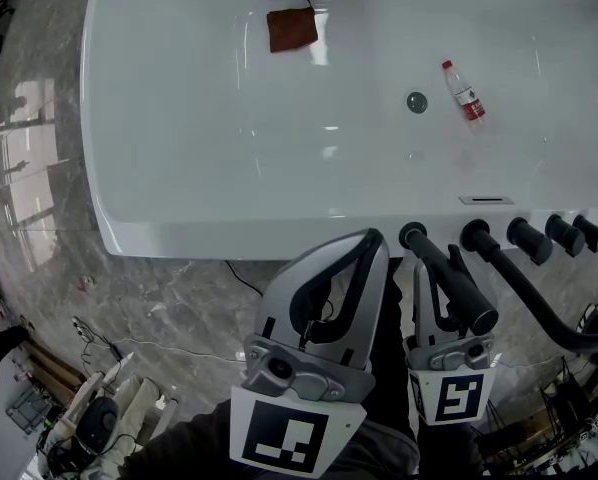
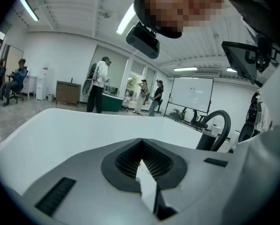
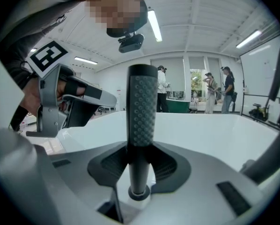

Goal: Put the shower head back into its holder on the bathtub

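Note:
The black shower head point(image 1: 449, 280) is a slim wand that slants from the tub rim back toward me. My right gripper point(image 1: 434, 273) is shut on it. In the right gripper view the shower head point(image 3: 141, 111) stands upright between the pads point(image 3: 107, 165), with its lower end in a black ring point(image 3: 139, 192) on the white rim. Its black hose point(image 1: 539, 308) curves off to the right. My left gripper point(image 1: 371, 243) hangs just left of the wand, shut and holding nothing, with its tips point(image 2: 142, 165) over the white bathtub point(image 1: 199, 233).
Inside the tub lie a brown cloth point(image 1: 292, 29), a plastic bottle point(image 1: 463, 93) and the drain point(image 1: 416, 101). Several black tap knobs point(image 1: 529, 240) line the rim at right. Grey marble floor point(image 1: 169, 308) with cables lies at left. People stand far across the room.

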